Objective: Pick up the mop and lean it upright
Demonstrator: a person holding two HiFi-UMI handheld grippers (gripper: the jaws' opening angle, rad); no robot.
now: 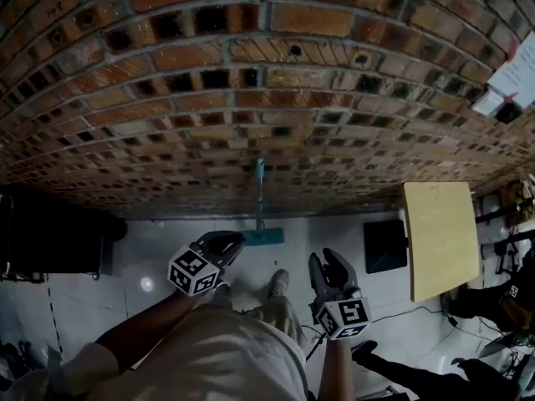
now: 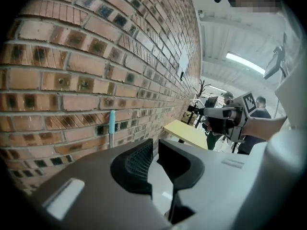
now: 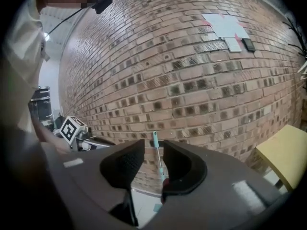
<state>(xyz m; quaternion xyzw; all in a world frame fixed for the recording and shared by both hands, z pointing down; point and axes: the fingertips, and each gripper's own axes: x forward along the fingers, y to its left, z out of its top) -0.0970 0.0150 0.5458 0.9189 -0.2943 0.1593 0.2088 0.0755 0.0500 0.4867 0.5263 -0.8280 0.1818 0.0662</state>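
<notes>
The mop [image 1: 261,207] leans upright against the far brick wall [image 1: 251,73]. The left gripper [image 1: 221,244] and right gripper [image 1: 330,267] hover near, jaws released, empty.

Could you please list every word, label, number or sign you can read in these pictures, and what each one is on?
No text here can be read.
The papers on the brick wall: print too small to read.
The marker cube at left and the one at right: black-and-white square patterns only, no letters or numbers.
</notes>
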